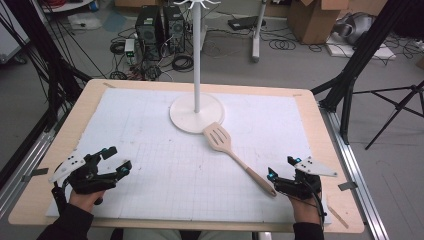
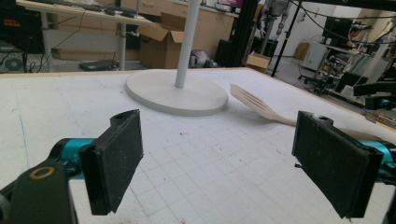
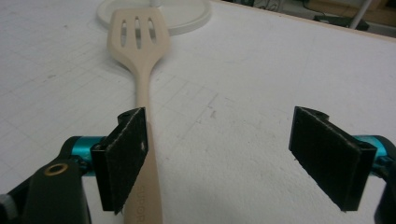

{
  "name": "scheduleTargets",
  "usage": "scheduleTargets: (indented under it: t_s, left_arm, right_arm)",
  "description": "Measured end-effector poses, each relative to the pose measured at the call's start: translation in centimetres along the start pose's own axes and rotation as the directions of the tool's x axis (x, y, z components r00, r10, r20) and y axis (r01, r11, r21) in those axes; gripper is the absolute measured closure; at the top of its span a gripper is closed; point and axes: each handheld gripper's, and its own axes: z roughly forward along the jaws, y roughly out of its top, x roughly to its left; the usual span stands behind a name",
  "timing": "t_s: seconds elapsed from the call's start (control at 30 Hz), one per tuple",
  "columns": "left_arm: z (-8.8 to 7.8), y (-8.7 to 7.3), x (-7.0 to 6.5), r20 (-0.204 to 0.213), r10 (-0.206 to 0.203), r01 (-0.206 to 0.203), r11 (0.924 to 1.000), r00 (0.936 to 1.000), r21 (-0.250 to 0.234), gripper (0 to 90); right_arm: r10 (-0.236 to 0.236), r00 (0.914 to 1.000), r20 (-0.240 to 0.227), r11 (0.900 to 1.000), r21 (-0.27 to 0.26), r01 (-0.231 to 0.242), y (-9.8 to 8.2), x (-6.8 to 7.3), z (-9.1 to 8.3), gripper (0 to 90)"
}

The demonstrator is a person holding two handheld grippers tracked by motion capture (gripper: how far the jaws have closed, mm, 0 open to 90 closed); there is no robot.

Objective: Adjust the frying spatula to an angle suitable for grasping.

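A wooden slotted spatula point(image 1: 235, 155) lies flat on the white gridded mat point(image 1: 165, 175), its head against the round base of a white hook stand point(image 1: 196, 114) and its handle pointing to the near right. My right gripper point(image 1: 282, 168) rests open at the handle's end. In the right gripper view the spatula point(image 3: 139, 56) runs away from me, its handle lying just inside the left jaw of that gripper point(image 3: 219, 161), with the jaws wide apart. My left gripper point(image 1: 116, 160) sits open at the near left and holds nothing. In the left gripper view the gripper point(image 2: 219, 158) faces the stand point(image 2: 177, 95) and the spatula point(image 2: 254, 103).
The mat covers a wooden table point(image 1: 95, 86). The stand's thin pole point(image 1: 196, 55) rises at the table's far middle. Black tripod legs point(image 1: 350, 70) stand off the right edge, and computers and cables point(image 1: 160, 30) sit on the floor beyond.
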Motion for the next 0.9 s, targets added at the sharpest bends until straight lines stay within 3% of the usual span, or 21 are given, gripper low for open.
scheduleTargets:
  t_s: [0.27,0.47,0.7,0.83,0.9]
  left_arm:
    - [0.2,-0.1,0.1,-0.002,-0.004,0.004,0.9999,1.0,0.016,16.6]
    - [-0.5,0.0,-0.3,0.004,0.024,-0.024,0.9995,0.9997,0.02,16.7]
    - [-0.4,-0.2,-0.2,0.015,0.018,-0.019,0.9991,0.9997,0.037,17.0]
    - [-0.2,-0.3,-0.2,0.017,0.019,-0.02,0.9985,0.9997,0.05,17.0]
    - [-0.2,-0.3,-0.3,0.02,0.021,-0.022,0.9983,0.9996,0.054,17.1]
  right_arm:
    - [0.001,0.9994,-0.035,1.0,0.031,0.001,0.0,0.0,0.7,15.5]
    - [-0.042,0.9974,-0.058,0.998,0.049,0.045,0.4,0.9,1.3,15.6]
    - [-0.056,0.9947,-0.086,0.996,0.061,0.062,0.7,1.6,1.9,16.9]
    - [-0.036,0.9937,-0.106,0.997,0.061,0.042,1.2,1.7,2.7,17.2]
    - [-0.047,0.9901,-0.133,0.996,0.074,0.057,1.7,2.3,3.9,18.7]
